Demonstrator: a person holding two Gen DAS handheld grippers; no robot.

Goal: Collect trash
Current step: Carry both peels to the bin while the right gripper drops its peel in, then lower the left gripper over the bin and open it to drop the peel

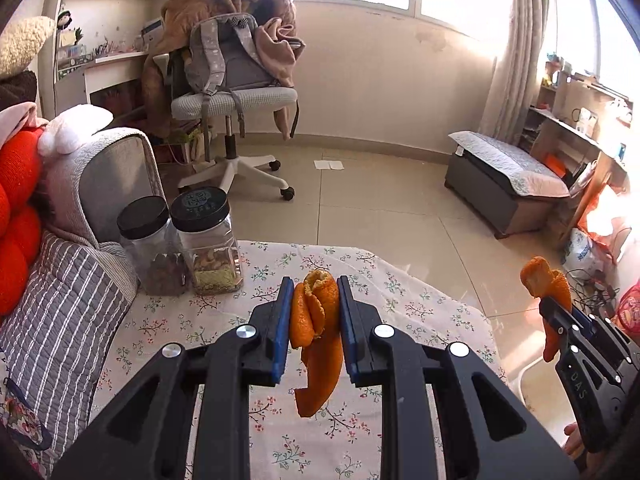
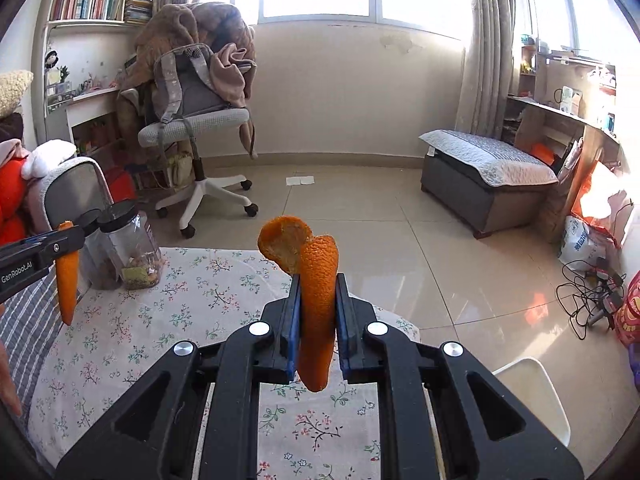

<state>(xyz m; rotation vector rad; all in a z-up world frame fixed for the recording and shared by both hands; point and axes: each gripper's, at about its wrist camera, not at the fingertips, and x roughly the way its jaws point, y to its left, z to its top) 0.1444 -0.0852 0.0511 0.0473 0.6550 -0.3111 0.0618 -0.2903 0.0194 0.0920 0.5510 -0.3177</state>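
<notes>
My left gripper [image 1: 314,286] is shut on a curled strip of orange peel [image 1: 316,320] that hangs down between its blue pads, above the floral tablecloth [image 1: 224,320]. My right gripper [image 2: 317,282] is shut on a second orange peel [image 2: 316,304], whose top curls over past the fingertips. In the left wrist view the right gripper [image 1: 554,304] shows at the right edge with its peel [image 1: 546,280]. In the right wrist view the left gripper [image 2: 72,236] enters from the left with its peel [image 2: 67,280] dangling. Both are held in the air over the table.
Two black-lidded clear jars [image 1: 206,240] with snacks stand at the table's far left, beside a grey striped sofa [image 1: 60,300]. A white bin rim [image 2: 532,384] sits on the floor right of the table. Beyond are an office chair [image 2: 196,132], a bench [image 2: 484,176] and cables [image 2: 588,300].
</notes>
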